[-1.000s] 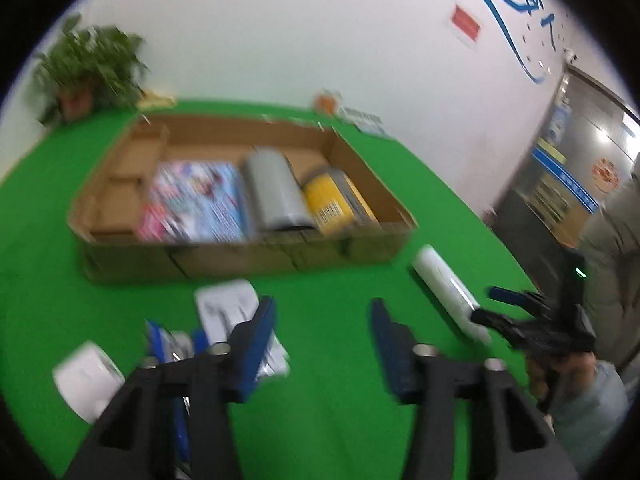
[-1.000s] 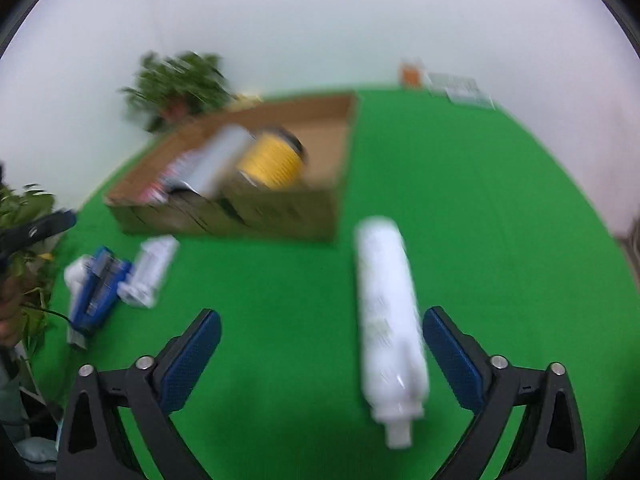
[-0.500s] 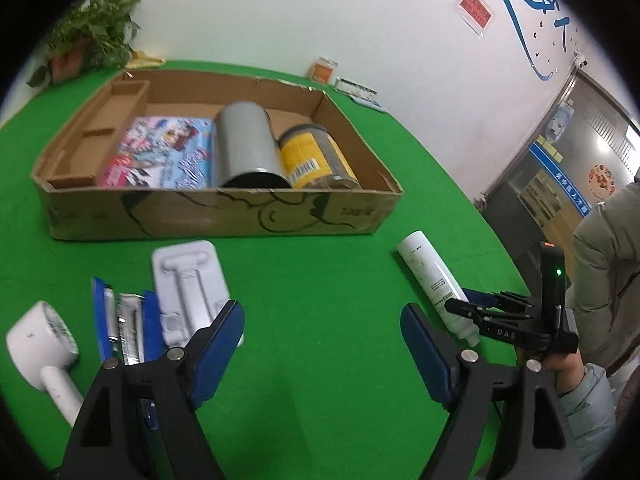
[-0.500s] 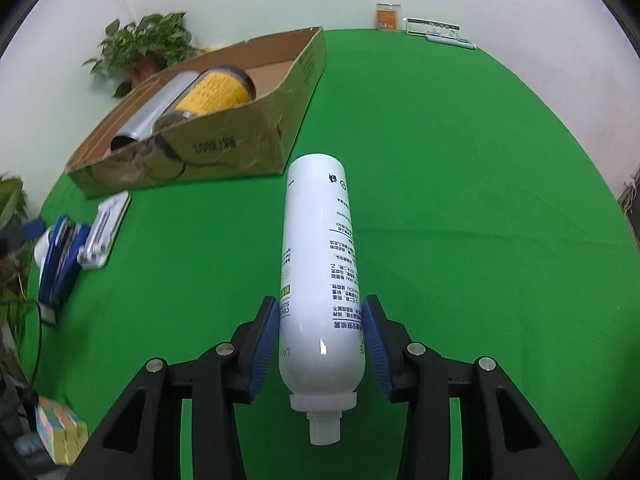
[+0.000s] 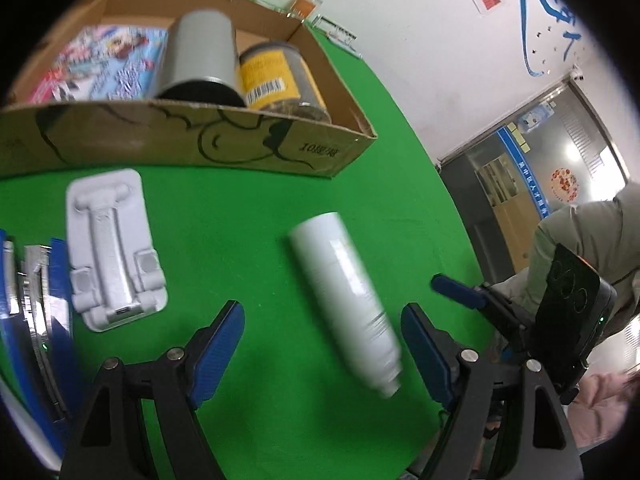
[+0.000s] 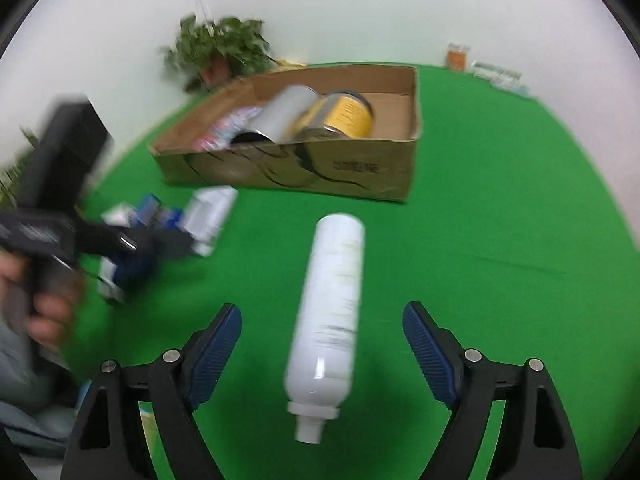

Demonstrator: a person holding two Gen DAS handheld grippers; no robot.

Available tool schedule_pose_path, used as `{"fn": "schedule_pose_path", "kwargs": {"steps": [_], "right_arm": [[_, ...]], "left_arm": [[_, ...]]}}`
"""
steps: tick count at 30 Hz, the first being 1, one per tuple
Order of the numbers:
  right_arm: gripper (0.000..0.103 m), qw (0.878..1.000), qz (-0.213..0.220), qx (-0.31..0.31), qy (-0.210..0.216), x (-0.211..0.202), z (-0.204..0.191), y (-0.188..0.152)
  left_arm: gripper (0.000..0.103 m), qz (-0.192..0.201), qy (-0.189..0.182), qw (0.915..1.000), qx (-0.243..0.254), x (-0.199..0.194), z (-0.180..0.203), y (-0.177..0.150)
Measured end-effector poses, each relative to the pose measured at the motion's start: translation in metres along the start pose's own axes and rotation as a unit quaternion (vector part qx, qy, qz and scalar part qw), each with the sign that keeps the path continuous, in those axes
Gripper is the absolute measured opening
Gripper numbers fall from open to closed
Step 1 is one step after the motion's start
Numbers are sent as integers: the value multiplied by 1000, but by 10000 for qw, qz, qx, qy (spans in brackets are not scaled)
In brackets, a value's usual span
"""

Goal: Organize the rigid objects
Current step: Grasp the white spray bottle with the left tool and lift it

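Note:
A white bottle (image 5: 346,296) lies on the green table, neck toward me; it also shows in the right wrist view (image 6: 330,316). My left gripper (image 5: 322,350) is open, its fingers on either side of the bottle's lower part without touching. My right gripper (image 6: 322,350) is open around the same bottle, fingers apart from it. A cardboard box (image 5: 192,146) holds a grey cylinder (image 5: 200,58), a yellow-labelled jar (image 5: 276,76) and a colourful packet (image 5: 104,62). The box also shows in the right wrist view (image 6: 352,172).
A white moulded plastic tray (image 5: 112,252) and a blue-and-silver item (image 5: 32,300) lie left of the bottle. A potted plant (image 6: 218,52) stands behind the box. The other gripper's body (image 5: 560,312) and the person are at the right table edge.
My right gripper, shut on the bottle half a second ago, has opened and let it go. My left gripper has moved right, over the bottle, which now lies between its fingers.

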State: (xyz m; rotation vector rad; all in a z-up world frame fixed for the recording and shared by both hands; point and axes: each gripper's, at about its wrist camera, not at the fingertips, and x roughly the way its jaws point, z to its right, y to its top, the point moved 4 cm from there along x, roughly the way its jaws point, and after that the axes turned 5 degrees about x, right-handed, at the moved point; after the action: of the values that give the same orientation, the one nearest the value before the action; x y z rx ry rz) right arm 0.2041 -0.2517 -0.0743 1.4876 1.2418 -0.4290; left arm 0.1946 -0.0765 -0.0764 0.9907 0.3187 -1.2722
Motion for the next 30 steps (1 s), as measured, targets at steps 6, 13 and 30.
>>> {"fn": "schedule_pose_path", "kwargs": {"steps": [6, 13, 30], "right_arm": [[68, 9954, -751, 262, 534, 45, -21, -13], [56, 9862, -1300, 386, 948, 78, -66, -36], [44, 9991, -418, 71, 92, 38, -83, -6]], "left_arm": [[82, -307, 88, 9993, -215, 17, -5, 4], [51, -845, 524, 9930, -632, 29, -30, -16], [46, -180, 508, 9984, 165, -10, 17, 9]]}}
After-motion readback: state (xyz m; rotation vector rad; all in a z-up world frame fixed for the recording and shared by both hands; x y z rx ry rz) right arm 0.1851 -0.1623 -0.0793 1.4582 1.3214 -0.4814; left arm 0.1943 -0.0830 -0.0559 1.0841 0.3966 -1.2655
